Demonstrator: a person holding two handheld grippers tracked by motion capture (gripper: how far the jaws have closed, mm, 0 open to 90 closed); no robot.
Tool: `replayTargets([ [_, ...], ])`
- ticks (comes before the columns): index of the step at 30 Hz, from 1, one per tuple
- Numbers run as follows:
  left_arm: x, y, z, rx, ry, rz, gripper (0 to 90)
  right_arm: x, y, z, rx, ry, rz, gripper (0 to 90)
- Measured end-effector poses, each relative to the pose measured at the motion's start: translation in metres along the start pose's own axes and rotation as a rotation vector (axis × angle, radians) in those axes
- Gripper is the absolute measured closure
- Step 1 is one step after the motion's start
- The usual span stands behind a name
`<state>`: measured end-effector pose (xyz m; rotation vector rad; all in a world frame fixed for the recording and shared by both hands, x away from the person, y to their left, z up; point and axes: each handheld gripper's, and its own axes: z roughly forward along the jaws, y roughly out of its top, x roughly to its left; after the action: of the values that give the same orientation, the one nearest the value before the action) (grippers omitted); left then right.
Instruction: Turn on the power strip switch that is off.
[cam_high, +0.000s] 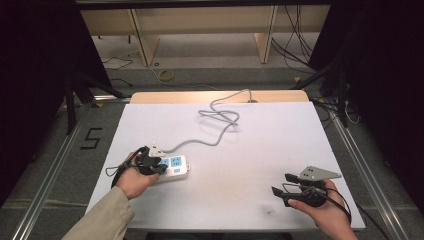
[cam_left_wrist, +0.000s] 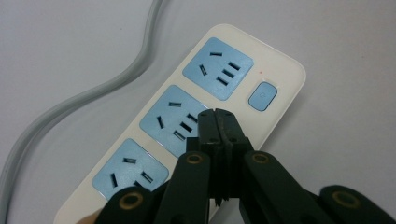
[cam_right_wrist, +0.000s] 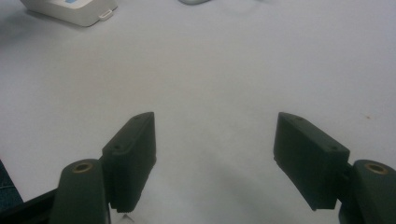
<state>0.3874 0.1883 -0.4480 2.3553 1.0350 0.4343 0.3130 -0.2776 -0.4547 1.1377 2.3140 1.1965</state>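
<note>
I am holding the left tongs (cam_left_wrist: 218, 122) closed and empty over the middle socket of the power strip (cam_left_wrist: 196, 126), near its blue switch (cam_left_wrist: 262, 96), as if to press, while the right tongs (cam_right_wrist: 215, 154), open, are resting on the tabletop (cam_high: 250, 165) well apart from that strip.

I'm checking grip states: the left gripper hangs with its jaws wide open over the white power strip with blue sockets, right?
Not quite. The left gripper has its jaws shut, as the left gripper view shows; it is over the white power strip with blue sockets.
</note>
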Motion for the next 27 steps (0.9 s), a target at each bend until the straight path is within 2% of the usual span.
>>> replayTargets([
  [4, 0.0018, 0.0010, 0.0006, 0.007, -0.012, -0.006, 90.0, -0.0003, -0.0001, 0.0002, 0.003, 0.002, 0.001, 30.3],
  [18, -0.0011, 0.0037, 0.0015, 0.037, -0.013, 0.016, 90.0, -0.0004, -0.0002, 0.0002, 0.004, 0.002, 0.000, 30.4],
  [24, -0.0035, 0.0049, 0.0021, 0.049, 0.002, 0.050, 90.0, -0.0004, -0.0002, 0.0002, 0.001, 0.000, -0.001, 30.4],
  [27, -0.0034, 0.0053, 0.0025, 0.050, 0.000, 0.050, 90.0, -0.0004, -0.0003, 0.0002, 0.001, 0.001, -0.003, 30.3],
])
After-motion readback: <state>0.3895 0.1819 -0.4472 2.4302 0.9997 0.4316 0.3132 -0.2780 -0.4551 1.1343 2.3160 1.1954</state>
